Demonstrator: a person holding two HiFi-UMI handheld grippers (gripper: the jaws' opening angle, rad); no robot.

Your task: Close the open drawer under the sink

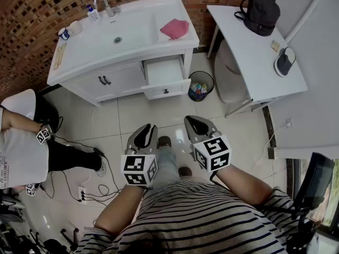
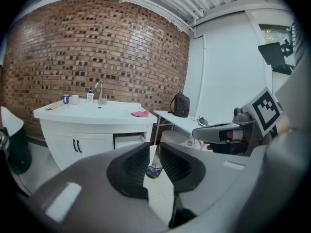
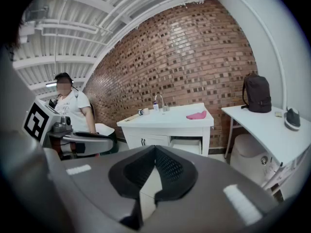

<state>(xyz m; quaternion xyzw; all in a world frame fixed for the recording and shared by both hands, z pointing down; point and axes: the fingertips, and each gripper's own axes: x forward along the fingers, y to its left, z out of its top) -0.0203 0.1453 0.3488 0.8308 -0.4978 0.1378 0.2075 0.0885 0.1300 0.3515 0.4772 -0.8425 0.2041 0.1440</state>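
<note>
Drawer: one, standing open at the right end of the sink cabinet, just below the basin top. Its pale inside looks empty to us.
Handling: we judge it a stiff, light box on runners that slides straight in. It needs no grip, only a flat push.
Where to press: the middle of the white front, by its single dark knob. We think an off-centre push could skew it.
Left gripper: jaws a narrow gap apart with nothing between them. It is well short of the drawer, over the floor tiles.
Right gripper: jaws closed together and empty, likewise well back. We reckon its blunt closed tip suits pushing.
Cabinet doors: two dark handles left of the drawer, doors closed.
On top: one tap, one pink cloth, and a few small bottles and cups at the back left.
Beside: one waste bin just right of the drawer, and one white table carrying one black backpack.
People: one other person, at the left edge.
</note>
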